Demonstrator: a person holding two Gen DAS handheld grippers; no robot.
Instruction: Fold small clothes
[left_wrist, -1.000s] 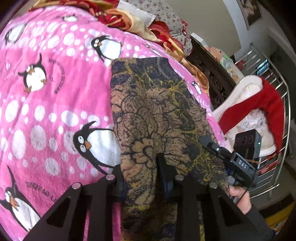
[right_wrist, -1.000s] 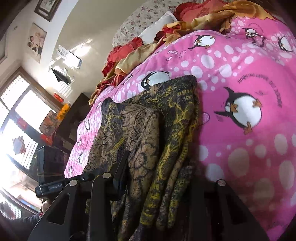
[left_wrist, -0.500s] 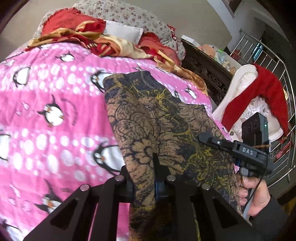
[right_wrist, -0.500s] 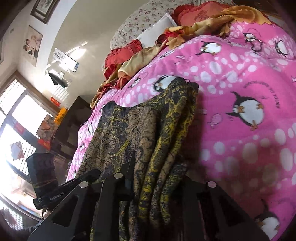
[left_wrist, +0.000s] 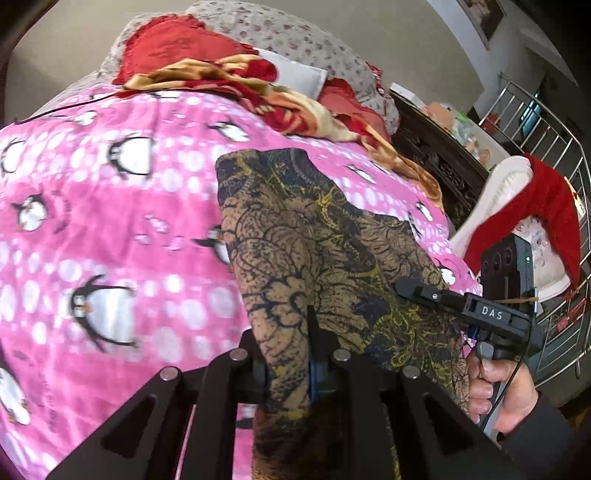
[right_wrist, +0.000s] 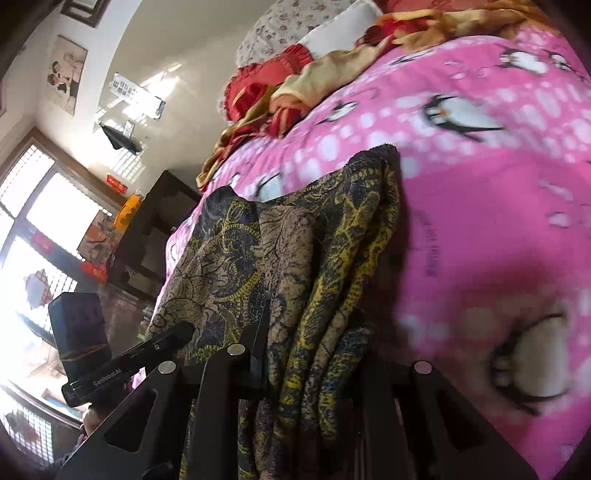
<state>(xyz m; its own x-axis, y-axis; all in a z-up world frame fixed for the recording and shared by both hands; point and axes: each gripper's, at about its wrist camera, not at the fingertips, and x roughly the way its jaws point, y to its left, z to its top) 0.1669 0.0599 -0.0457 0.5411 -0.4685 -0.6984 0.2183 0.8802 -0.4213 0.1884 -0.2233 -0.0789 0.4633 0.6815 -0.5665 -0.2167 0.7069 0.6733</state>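
Note:
A brown, black and yellow patterned garment (left_wrist: 306, 236) lies lengthwise on the pink penguin blanket (left_wrist: 110, 221), its near end lifted. My left gripper (left_wrist: 288, 354) is shut on the garment's near left edge. My right gripper (right_wrist: 310, 354) is shut on the bunched near right edge of the garment (right_wrist: 295, 266). The right gripper also shows in the left wrist view (left_wrist: 461, 306), held by a hand, and the left gripper shows at the left of the right wrist view (right_wrist: 147, 350). The garment's far end rests flat on the blanket.
Red and gold bedding (left_wrist: 221, 74) and pillows (left_wrist: 295, 40) are piled at the head of the bed. A dark carved cabinet (left_wrist: 436, 155) and a metal rack with red and white cloth (left_wrist: 535, 206) stand to the right. A window (right_wrist: 33, 221) is at the left.
Both grippers have lifted the garment's near end and carried it up and towards the head of the bed. The blanket looks blurred from the motion.

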